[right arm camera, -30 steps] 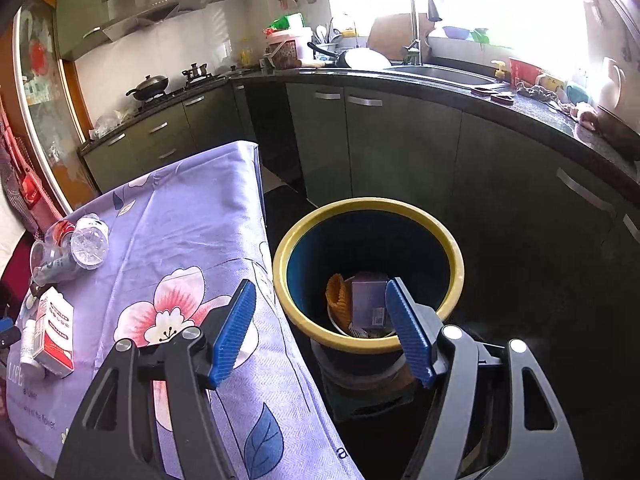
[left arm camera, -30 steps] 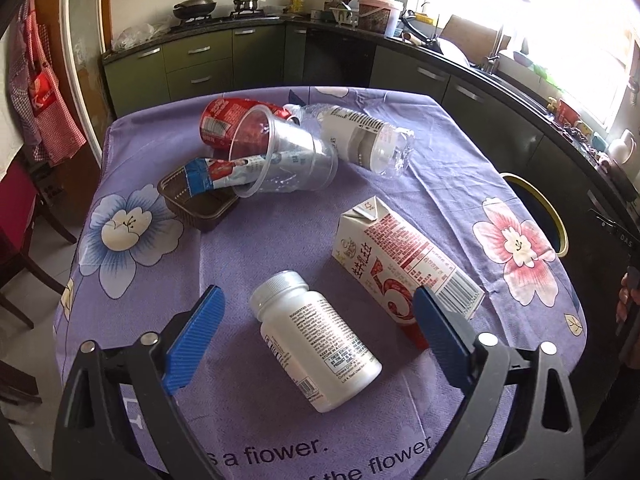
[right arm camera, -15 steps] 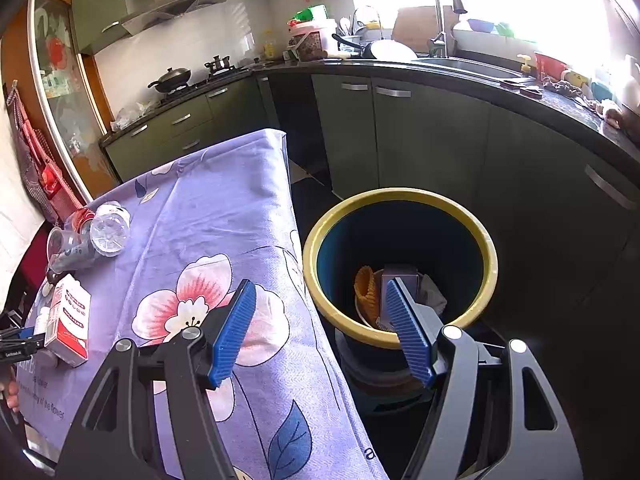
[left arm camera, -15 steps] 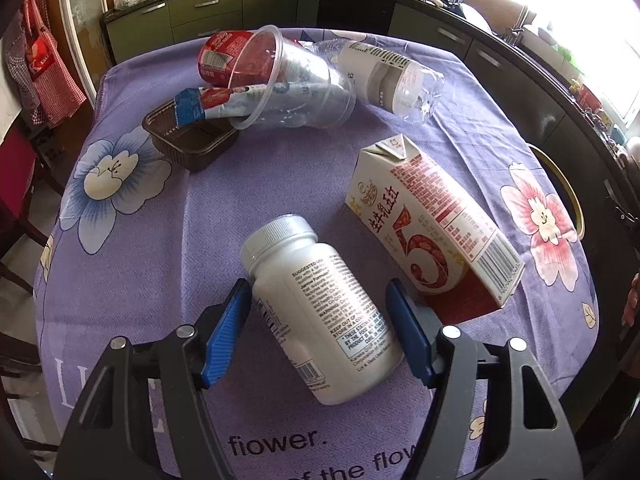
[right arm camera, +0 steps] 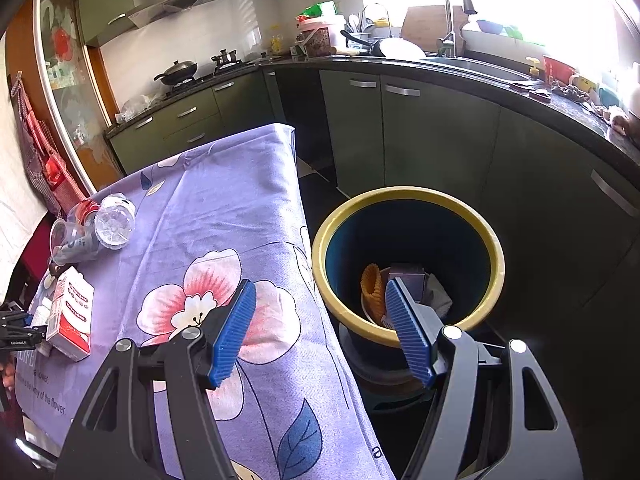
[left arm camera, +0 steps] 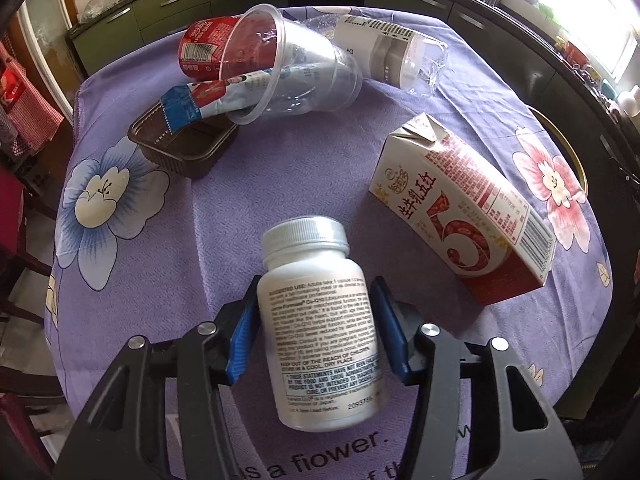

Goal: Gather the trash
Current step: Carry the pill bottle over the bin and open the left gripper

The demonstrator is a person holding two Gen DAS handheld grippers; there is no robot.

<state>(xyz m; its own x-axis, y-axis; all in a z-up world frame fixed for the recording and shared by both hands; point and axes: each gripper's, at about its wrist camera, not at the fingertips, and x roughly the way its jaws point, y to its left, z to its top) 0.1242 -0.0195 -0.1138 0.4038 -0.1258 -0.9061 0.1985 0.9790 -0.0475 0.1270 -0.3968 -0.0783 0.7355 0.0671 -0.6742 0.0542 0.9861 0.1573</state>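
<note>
A white pill bottle (left arm camera: pixel 320 320) lies on the purple flowered tablecloth (left arm camera: pixel 280 184). My left gripper (left arm camera: pixel 316 284) is closing on it, and its blue pads meet the bottle's two sides just below the cap. To the right lies a red-and-white milk carton (left arm camera: pixel 460 216). At the far side are a clear cup (left arm camera: pixel 296 76), a red can (left arm camera: pixel 208 48), a crushed plastic bottle (left arm camera: pixel 392 56), a wrapper (left arm camera: pixel 200 100) and a brown tray (left arm camera: pixel 184 144). My right gripper (right arm camera: pixel 319 286) hangs open and empty over the table's edge, beside the yellow-rimmed bin (right arm camera: pixel 408 194).
The bin stands on the floor between the table and the dark green kitchen cabinets (right arm camera: pixel 420 128), and holds some trash. A black counter with a sink (right arm camera: pixel 472 64) runs along the wall. A red chair (left arm camera: pixel 12 208) stands left of the table.
My left gripper has come down over the white pill bottle and its jaws have narrowed from wide apart to the bottle's sides. The right gripper has stayed open near the bin.
</note>
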